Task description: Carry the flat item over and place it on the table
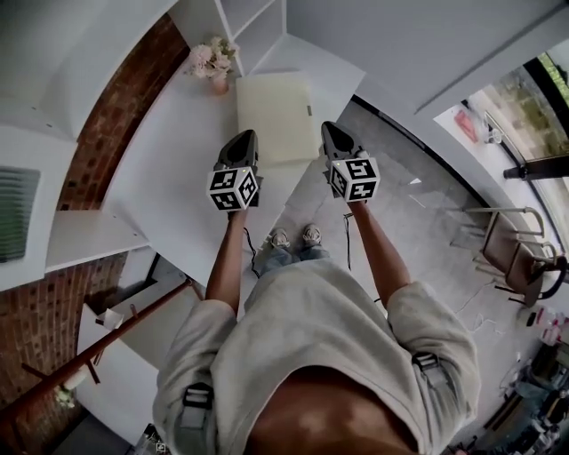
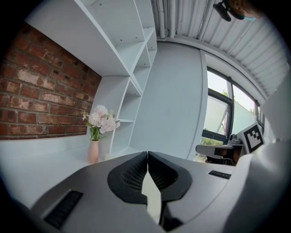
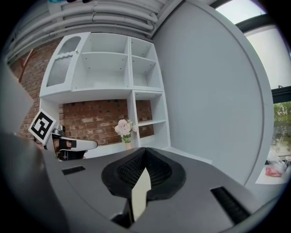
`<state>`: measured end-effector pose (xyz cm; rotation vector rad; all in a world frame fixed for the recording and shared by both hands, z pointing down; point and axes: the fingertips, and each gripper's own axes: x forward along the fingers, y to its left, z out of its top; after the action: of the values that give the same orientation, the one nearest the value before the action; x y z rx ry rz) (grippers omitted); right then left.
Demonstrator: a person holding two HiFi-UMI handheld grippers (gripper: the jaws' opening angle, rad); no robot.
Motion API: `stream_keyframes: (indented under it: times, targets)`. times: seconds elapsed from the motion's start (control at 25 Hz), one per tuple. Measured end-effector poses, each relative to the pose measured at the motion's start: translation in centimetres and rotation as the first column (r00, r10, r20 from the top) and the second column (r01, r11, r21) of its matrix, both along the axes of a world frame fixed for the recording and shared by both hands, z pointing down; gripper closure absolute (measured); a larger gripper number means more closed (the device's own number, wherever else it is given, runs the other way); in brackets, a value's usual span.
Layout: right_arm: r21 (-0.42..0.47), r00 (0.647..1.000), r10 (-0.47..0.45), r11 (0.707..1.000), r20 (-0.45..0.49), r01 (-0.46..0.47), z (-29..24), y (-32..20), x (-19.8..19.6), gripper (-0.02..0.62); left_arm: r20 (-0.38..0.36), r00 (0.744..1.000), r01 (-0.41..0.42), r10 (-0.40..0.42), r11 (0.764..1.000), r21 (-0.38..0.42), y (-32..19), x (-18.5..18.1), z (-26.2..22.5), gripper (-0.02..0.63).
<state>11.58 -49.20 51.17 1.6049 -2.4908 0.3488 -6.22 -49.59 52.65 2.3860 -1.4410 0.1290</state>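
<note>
Far left: a brick wall [image 1: 107,115] runs behind a white table [image 1: 169,169]. A small vase [image 1: 220,85] of pale flowers stands upright near the table's far end, in front of white shelves [image 1: 253,27] and well apart from both tools.

Left gripper [image 1: 246,135]: held out over the table, about level with its partner, with its tip at the near left corner of the flat pad [image 1: 271,111]. Its own view shows the jaws pressed together at the tips, with a cream strip of the pad's colour caught between the ribbed pads just behind them. Finding: pinching the pad.

Flat pad: cream, roughly square, with a small dark tag on its right edge. It lies over the far corner of the table, between the two tools and reaching away from the person. Whether its underside rests on the table top or hangs just clear of it cannot be told from where I stand.

Right gripper [image 1: 329,126]: at the pad's near right corner, over the table's edge. Its own view shows the same condition (tips met, cream strip between the pads). Finding: pinching the pad.

Below the tools, the person's shoes [image 1: 293,238] stand on the grey floor [image 1: 400,204] beside the table. Far right: a chair [image 1: 511,249] stands by the window, well clear of the work.
</note>
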Motion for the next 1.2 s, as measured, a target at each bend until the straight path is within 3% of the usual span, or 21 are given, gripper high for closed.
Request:
stream_keyframes:
  times: [0.52,1.2]
  targets:
    - [0.106,0.998,0.064,0.992,0.024,-0.067,-4.8,1.5,3.5,0.569,0.062,0.998,-0.011,0.004,0.994,0.112,0.7,-0.7,-5.1,0.589]
    - [0.136,0.997,0.064,0.988,0.035,-0.068,-6.2,3.1,4.1,0.569,0.029,0.999,0.034,-0.039,0.988,0.151,1.7,-2.4,-7.3,0.589]
